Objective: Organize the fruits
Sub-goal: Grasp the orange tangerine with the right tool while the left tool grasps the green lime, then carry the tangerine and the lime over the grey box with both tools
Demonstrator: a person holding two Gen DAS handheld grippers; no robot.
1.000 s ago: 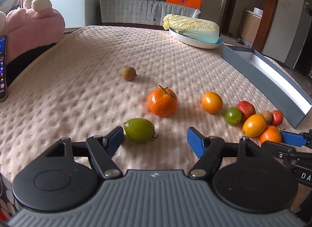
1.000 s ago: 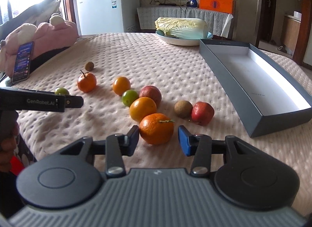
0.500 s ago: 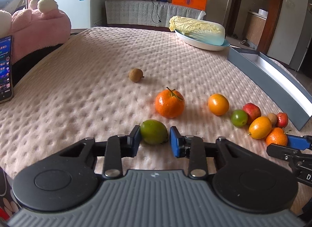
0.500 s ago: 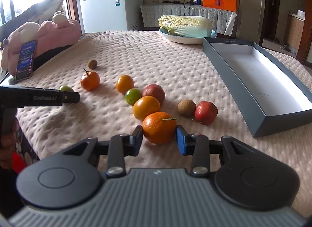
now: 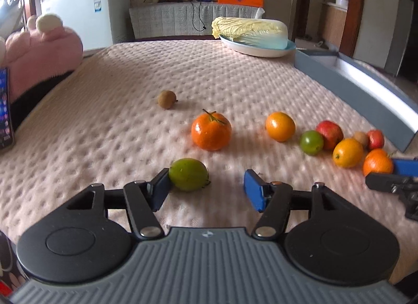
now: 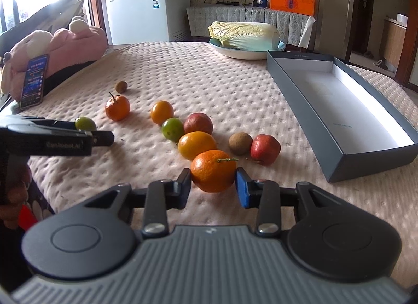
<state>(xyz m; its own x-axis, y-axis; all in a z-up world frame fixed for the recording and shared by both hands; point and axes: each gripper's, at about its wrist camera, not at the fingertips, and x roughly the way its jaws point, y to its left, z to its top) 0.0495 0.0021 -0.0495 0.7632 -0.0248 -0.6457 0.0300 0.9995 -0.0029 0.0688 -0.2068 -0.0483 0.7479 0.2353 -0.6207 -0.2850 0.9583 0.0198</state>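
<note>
Several fruits lie on the pink bumpy cloth. In the left wrist view a green fruit rests against the left finger of my left gripper. Its jaws are opening, and the blue right pad stands clear of the fruit. In the right wrist view my right gripper is shut on an orange mandarin, with both pads pressing its sides. A long grey box with a white inside lies empty to the right.
Past my left gripper lie a stemmed mandarin, a brown longan, an orange, a green lime and a red apple. A cabbage on a plate stands at the back. A phone leans on a pink plush.
My left gripper closed around the green fruit, then opened again, leaving the fruit against its left finger. My right gripper closed on the orange mandarin and has kept its hold.
</note>
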